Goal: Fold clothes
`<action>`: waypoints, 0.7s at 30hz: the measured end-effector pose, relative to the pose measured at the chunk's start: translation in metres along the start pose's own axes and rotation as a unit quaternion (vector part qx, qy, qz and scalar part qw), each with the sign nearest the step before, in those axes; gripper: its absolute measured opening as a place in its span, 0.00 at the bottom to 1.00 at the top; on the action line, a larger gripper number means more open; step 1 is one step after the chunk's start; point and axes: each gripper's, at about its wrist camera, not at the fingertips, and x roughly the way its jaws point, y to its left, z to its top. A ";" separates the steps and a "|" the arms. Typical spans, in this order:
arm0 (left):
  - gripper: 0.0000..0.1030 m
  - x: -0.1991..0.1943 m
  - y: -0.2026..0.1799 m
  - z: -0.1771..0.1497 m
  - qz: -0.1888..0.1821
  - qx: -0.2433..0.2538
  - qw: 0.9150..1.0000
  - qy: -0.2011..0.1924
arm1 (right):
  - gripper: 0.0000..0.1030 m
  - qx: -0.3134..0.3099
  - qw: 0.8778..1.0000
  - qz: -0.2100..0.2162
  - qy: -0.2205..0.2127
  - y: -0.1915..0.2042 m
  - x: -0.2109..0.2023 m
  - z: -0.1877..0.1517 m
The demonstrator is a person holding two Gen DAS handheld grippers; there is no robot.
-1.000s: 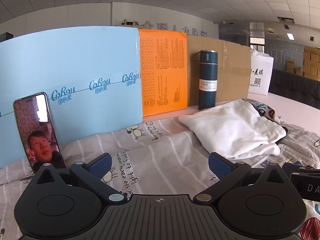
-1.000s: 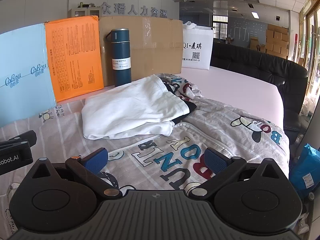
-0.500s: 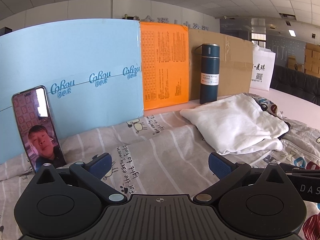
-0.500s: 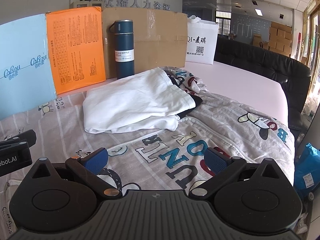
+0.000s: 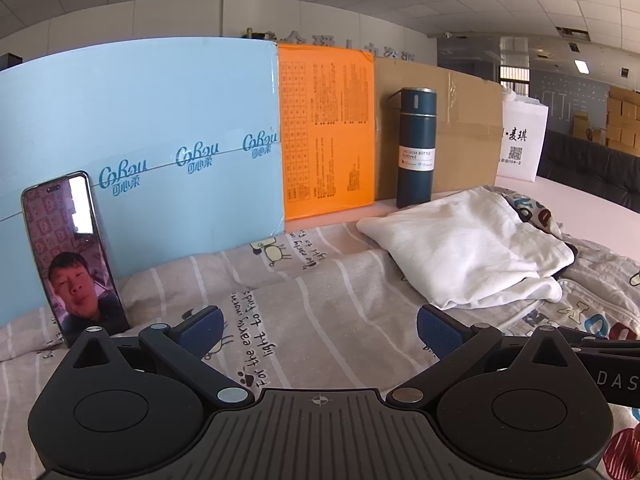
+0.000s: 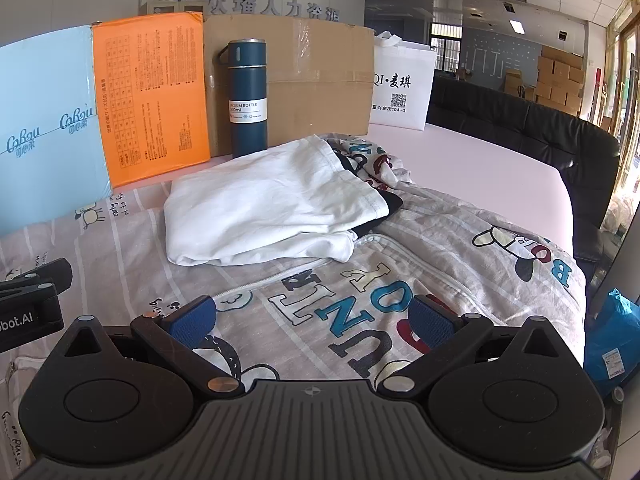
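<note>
Your left gripper [image 5: 318,326] has its two blue-padded fingers spread wide apart with nothing between them, held low over the grey striped garment [image 5: 304,320] that lies spread across the table. Your right gripper [image 6: 312,320] is spread just as wide and also empty, hovering above the part of that same garment printed with big coloured letters [image 6: 360,308]; a zipper seam [image 6: 276,276] runs across the cloth just ahead of its fingers. The white folded garment [image 6: 264,216] sits on top of the grey one, ahead of both grippers and closer to the right one, with a bit of dark cloth [image 6: 394,202] poking out from under its right edge. Behind it a dark blue bottle [image 6: 247,96] stands upright on the pink table [image 6: 480,172], just in front of a cardboard sheet [image 6: 316,76]. Next to the cardboard stand an orange board [image 6: 150,104] and a light blue board [image 5: 140,140], and a white bag [image 6: 402,84] stands at the far right of the row. In your left view a phone [image 5: 74,256] leans upright against the light blue board, its foot on the grey garment, just left of your left gripper. A black sofa [image 6: 532,136] runs along the far side of the table.
</note>
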 end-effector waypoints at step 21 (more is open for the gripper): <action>1.00 -0.001 0.000 0.000 -0.003 -0.003 1.000 -0.001 | 1.00 -0.005 1.000 -0.003 0.003 0.003 0.000 -0.001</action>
